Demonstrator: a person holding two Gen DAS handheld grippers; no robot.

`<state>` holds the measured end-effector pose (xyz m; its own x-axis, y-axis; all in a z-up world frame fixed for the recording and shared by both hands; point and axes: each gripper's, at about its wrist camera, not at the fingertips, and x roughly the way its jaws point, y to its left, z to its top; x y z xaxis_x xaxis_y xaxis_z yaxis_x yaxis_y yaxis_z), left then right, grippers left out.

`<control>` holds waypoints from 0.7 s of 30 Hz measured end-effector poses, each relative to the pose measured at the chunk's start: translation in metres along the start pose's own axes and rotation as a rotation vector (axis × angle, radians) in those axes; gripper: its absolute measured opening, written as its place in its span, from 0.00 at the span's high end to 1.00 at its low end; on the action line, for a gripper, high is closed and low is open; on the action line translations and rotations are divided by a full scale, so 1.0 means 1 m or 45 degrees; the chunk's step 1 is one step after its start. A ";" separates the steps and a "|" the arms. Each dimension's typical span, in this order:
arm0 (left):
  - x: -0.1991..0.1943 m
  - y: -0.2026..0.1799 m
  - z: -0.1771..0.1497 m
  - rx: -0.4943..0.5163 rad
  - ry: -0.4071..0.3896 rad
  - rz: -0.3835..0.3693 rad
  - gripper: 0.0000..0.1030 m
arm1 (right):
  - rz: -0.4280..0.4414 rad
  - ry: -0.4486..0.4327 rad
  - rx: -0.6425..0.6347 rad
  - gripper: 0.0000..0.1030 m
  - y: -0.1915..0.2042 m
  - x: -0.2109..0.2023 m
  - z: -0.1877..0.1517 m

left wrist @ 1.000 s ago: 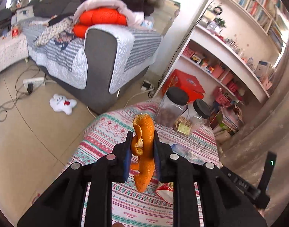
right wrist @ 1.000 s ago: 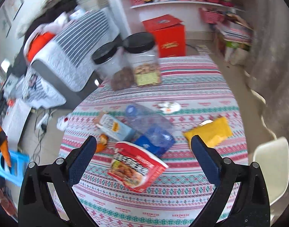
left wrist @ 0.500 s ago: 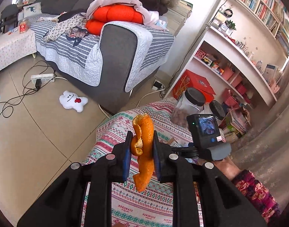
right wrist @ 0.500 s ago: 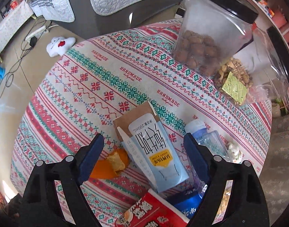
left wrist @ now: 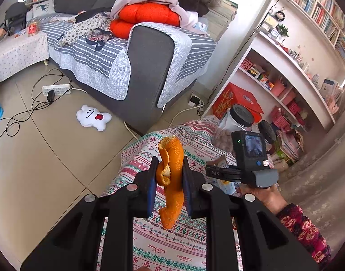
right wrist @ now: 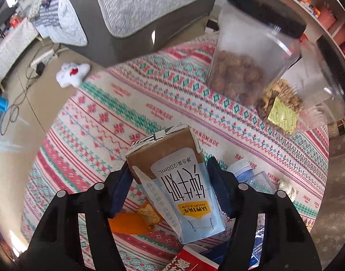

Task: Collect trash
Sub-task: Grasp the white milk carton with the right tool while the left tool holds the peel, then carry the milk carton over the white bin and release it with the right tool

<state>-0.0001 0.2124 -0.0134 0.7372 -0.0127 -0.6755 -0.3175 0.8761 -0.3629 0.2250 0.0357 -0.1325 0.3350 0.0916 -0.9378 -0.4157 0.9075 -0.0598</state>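
My left gripper (left wrist: 169, 176) is shut on a long orange peel (left wrist: 172, 176) and holds it above the edge of the round table with the patterned cloth (left wrist: 172, 244). My right gripper (right wrist: 167, 178) has its jaws around a small milk carton (right wrist: 179, 180) that lies on the table; the pads sit against its sides. A second piece of orange peel (right wrist: 129, 222) lies on the cloth under the carton. The right gripper also shows in the left wrist view (left wrist: 219, 172), held by a hand.
Two clear jars with black lids (right wrist: 247, 67) stand at the table's far side. A crushed plastic bottle (right wrist: 251, 176) and a red noodle cup (right wrist: 190, 262) lie by the carton. A grey sofa (left wrist: 147, 63), a white plush toy (left wrist: 93, 117) and shelves (left wrist: 285, 63) surround the table.
My right gripper has moved down and in from above the table and closed its jaws around the milk carton. My left gripper has kept its hold on the peel and shifted slightly.
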 end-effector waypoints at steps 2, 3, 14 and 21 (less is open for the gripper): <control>0.000 0.000 0.001 -0.009 -0.023 0.015 0.80 | 0.007 -0.122 0.010 0.41 0.000 -0.032 0.005; 0.000 0.000 0.002 -0.014 -0.033 0.021 0.80 | 0.020 -0.183 0.027 0.42 -0.001 -0.049 0.007; 0.000 -0.010 0.001 -0.019 -0.103 0.010 0.81 | 0.000 -0.755 0.366 0.42 -0.067 -0.220 -0.042; 0.001 -0.026 -0.006 0.024 -0.115 -0.012 0.80 | -0.190 -0.945 0.673 0.42 -0.134 -0.281 -0.136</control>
<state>0.0047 0.1869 -0.0085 0.7914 0.0220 -0.6109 -0.2996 0.8850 -0.3563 0.0714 -0.1680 0.0927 0.8863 0.0320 -0.4619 0.0545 0.9835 0.1727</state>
